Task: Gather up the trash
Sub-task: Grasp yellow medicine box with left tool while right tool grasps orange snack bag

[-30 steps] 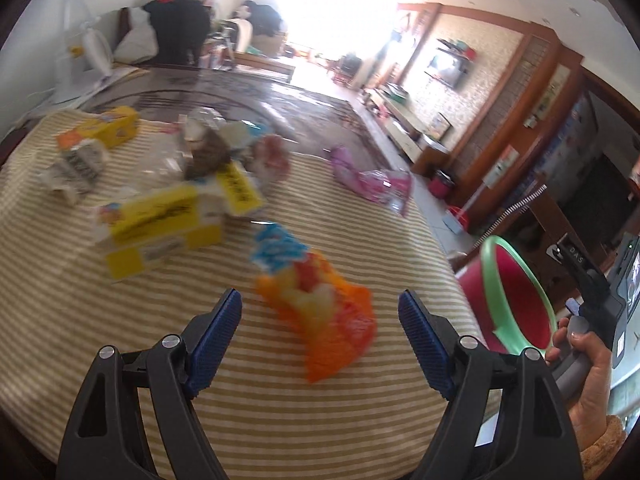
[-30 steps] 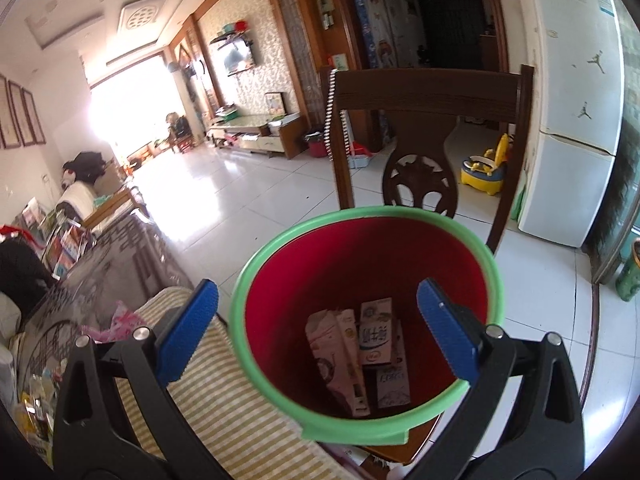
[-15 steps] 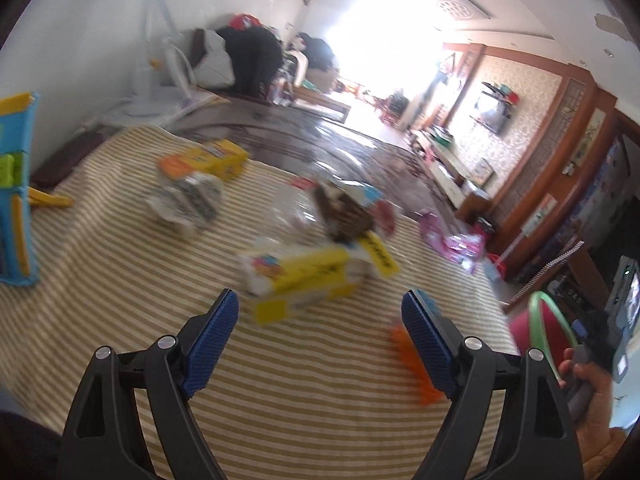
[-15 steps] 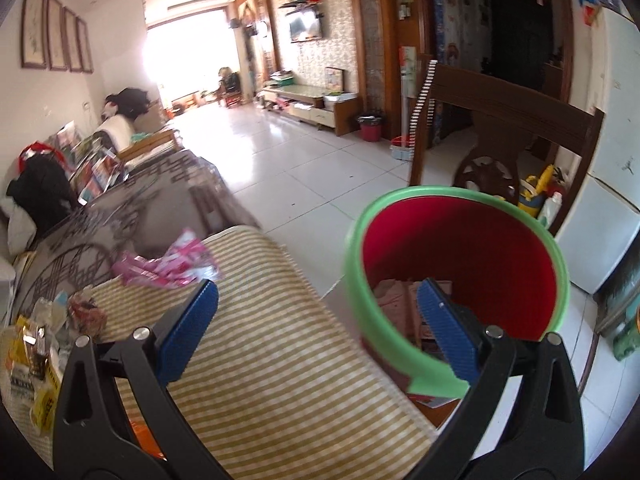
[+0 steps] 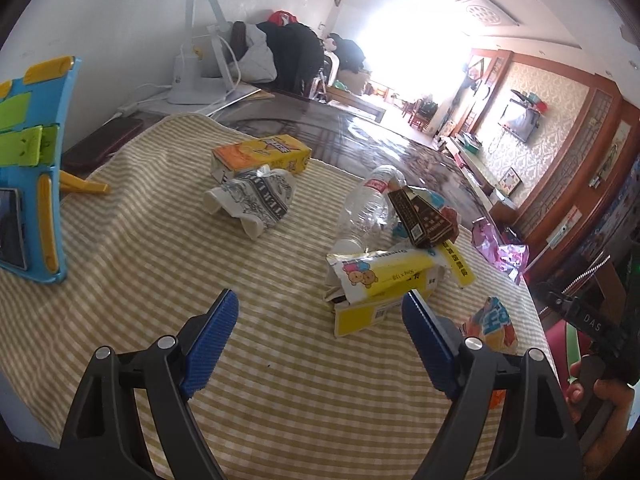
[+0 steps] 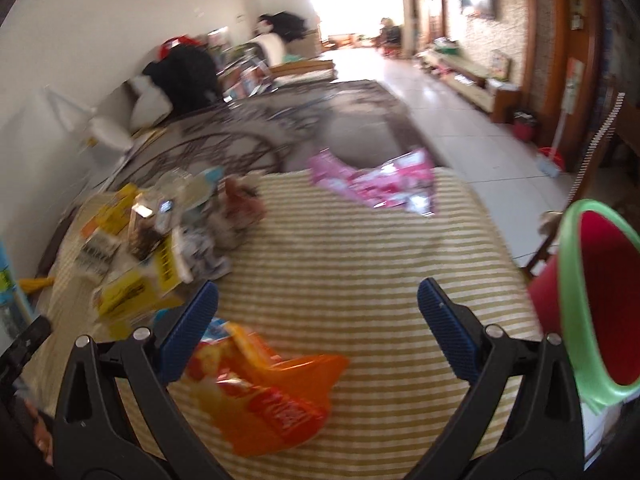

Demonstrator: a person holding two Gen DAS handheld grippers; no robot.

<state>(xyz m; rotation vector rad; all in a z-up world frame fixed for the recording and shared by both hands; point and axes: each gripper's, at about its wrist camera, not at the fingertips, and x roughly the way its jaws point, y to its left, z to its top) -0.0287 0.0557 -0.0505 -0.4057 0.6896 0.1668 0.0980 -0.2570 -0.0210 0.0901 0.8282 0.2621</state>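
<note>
hovering over the striped cloth on the counter, left tool spread wide, nothing between the blue pads. just ahead and a touch right: yellow tissue pack slumped on a flat yellow box, brown carton tipped on top, crushed clear bottle leaning in behind. farther back, crumpled white carton and orange-yellow juice box, close together. pink wrapper out at the far right edge of the cloth. blue and green tablet stand upright at far left.

over to the right tool, also released, gaping, gripping nothing. orange snack bag lying on the cloth low between the arms, nearer the left pad, no pad pressing it. same bag peeking past the left tool's right finger in the left wrist view. red bucket with green rim off the counter's right edge, contents out of sight. picture blurred, pile at left smeared.
</note>
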